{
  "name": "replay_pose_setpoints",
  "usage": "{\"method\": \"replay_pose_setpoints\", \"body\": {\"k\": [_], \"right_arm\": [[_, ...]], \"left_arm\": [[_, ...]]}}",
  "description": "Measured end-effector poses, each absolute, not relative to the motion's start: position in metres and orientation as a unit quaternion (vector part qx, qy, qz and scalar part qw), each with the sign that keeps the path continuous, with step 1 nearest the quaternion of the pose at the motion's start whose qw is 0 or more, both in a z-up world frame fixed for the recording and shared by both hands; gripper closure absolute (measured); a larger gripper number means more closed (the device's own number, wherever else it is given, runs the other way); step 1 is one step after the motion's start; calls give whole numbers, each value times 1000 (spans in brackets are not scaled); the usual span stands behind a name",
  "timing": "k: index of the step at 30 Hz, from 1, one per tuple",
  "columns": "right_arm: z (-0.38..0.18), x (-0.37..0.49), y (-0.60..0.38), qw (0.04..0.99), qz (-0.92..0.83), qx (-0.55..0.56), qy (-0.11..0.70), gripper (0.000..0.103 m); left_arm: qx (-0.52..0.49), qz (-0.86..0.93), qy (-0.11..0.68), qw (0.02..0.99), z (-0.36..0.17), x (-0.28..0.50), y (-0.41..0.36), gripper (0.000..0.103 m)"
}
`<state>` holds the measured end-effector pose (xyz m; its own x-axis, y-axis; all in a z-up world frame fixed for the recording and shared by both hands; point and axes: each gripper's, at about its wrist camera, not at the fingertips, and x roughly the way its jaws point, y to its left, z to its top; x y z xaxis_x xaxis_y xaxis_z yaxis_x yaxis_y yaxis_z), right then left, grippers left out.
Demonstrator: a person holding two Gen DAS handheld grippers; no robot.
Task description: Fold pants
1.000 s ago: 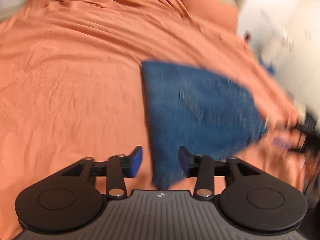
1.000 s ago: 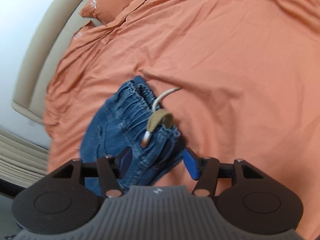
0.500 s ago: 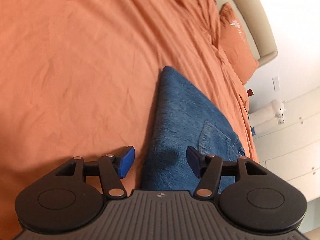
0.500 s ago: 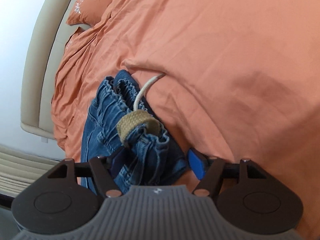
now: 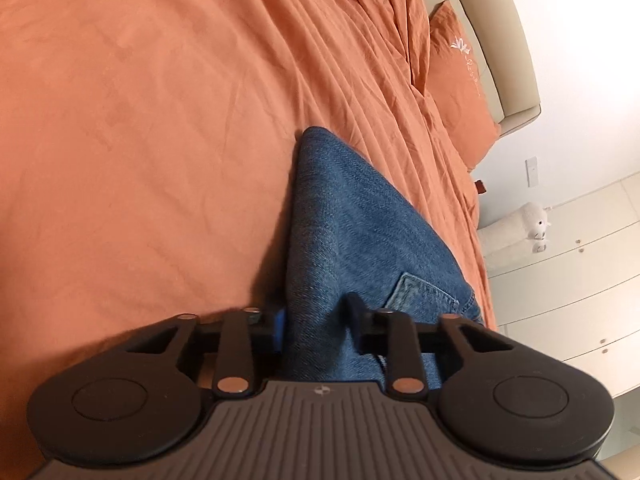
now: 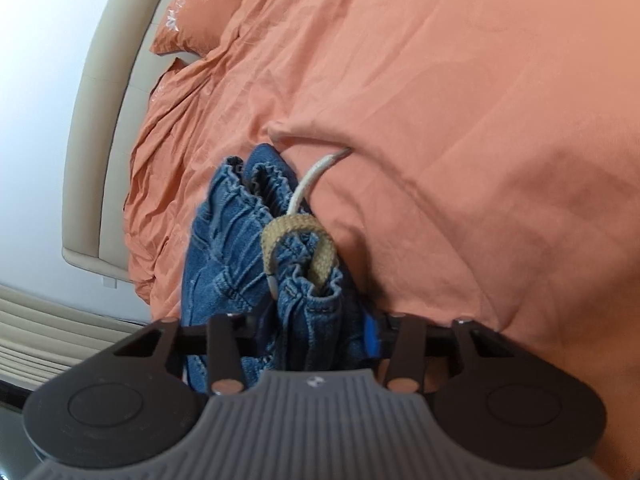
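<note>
An orange sheet (image 5: 140, 140) covers the bed, smooth at the left of the left wrist view and creased toward the upper right. Blue denim pants (image 5: 352, 232) lie directly on it at the frame's lower centre. An orange pillow (image 5: 460, 88) rests at the upper right against the beige headboard (image 5: 504, 40). In the right wrist view a white cord (image 6: 316, 172) trails from the pants onto the sheet.

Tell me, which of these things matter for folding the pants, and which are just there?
In the job:
- blue jeans
- left claw and right claw, both just closed onto the denim
- drawstring

Just there:
- orange bedsheet
- pillow
- headboard
- plush toy
</note>
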<state>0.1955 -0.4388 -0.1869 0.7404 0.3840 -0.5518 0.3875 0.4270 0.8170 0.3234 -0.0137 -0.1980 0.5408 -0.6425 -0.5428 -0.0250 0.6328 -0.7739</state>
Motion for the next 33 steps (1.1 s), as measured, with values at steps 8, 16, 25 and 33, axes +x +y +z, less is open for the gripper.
{"method": "replay_pose_setpoints", "body": {"k": [8,16,25,33], "right_arm": [[-144,193,-428,808,10,473,350,77],[-99,200,-405,833,23,427,351,78],[-35,210,-320,851,100,378,351,79],[-21,233,-215,839,177,369,359,79]], "left_arm": [[-295,-203,421,834,-152,310,-28,92],[-238,-214,411,853,-98,295,-17,93],[-218,-182,386,878,-37,259,58,93],[-208,-117,362,901,5,224,156,93]]}}
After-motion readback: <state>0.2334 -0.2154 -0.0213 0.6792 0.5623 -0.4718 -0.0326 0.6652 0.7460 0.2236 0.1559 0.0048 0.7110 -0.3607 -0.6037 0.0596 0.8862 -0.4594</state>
